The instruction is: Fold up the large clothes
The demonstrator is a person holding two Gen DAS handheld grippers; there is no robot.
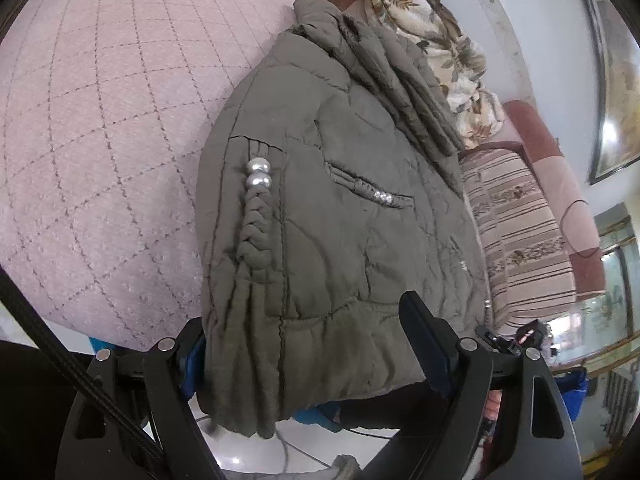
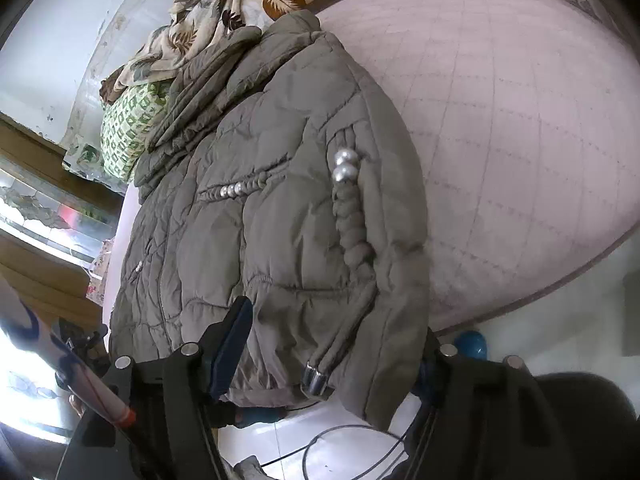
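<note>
olive-grey quilted puffer jacket (image 1: 328, 200) lies on a pink quilted mattress (image 1: 100, 140), its hem overhanging the near edge. left gripper (image 1: 316, 352) and right gripper (image 2: 332, 360) each straddle the hem, fingers spread wide. beyond, a leaf-print cloth (image 2: 240, 4) lies crumpled.

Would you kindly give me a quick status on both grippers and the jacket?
Left gripper open, fingers astride jacket hem. Right gripper open, same hem. Jacket on pink quilt, hem overhanging the edge. Floral cloth beyond the collar.
</note>
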